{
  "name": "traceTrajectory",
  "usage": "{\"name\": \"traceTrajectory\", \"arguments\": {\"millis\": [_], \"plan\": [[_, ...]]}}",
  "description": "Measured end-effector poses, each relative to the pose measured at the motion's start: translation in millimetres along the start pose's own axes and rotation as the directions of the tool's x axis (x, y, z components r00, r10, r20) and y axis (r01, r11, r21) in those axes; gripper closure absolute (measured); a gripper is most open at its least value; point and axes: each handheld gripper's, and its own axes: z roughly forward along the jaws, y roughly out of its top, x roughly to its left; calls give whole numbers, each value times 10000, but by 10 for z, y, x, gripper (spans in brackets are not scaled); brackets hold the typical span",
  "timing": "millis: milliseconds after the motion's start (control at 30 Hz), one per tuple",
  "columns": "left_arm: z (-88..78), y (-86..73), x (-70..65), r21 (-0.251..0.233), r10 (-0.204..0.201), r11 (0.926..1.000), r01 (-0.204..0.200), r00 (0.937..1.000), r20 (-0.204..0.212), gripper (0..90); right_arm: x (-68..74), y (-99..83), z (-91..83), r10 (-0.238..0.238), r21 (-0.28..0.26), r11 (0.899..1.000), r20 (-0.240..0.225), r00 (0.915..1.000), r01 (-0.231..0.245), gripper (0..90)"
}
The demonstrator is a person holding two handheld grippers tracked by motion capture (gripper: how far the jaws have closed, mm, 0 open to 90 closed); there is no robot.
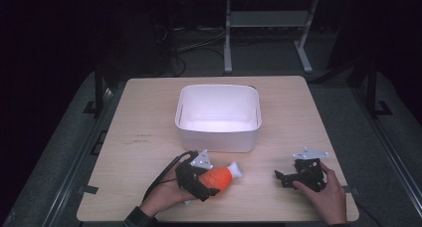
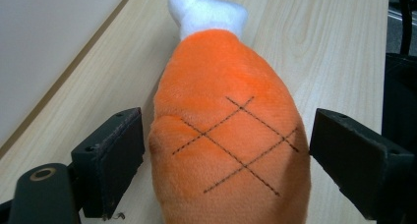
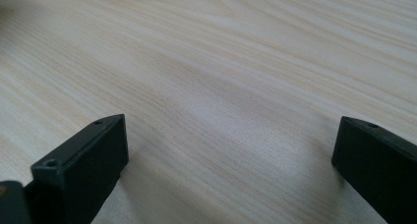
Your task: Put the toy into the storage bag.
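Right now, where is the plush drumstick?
In the high view the plush drumstick lies near the table's front edge, between the left gripper's open jaws, just before the white bin.

Dim lab or test room, lone wooden table [image 1: 149, 117], metal frame stand [image 1: 268, 33], floor cables [image 1: 194, 48]

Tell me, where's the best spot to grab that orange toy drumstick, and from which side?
Probably across the fat orange part of the drumstick, coming from its rounded end, as the left gripper now does. It lies flat on the table, and the plush body looks soft enough to squeeze; the white tip is narrower.
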Motion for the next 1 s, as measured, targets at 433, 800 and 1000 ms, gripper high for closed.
{"name": "traceTrajectory", "arguments": {"millis": [433,800,1000], "plan": [[93,-15,-35,458,524,9976,-523,9986,-2,126,0,0,0,3,1,10000,-1,10000,-3,0],[165,-21,-51,661,628,9959,-613,9978,-199,126,0,0,0,3,2,10000,0,10000,-3,0],[225,-41,-41,796,416,9960,-394,9988,-270,129,0,0,0,-1,1,10000,-2,10000,1,0]]}}
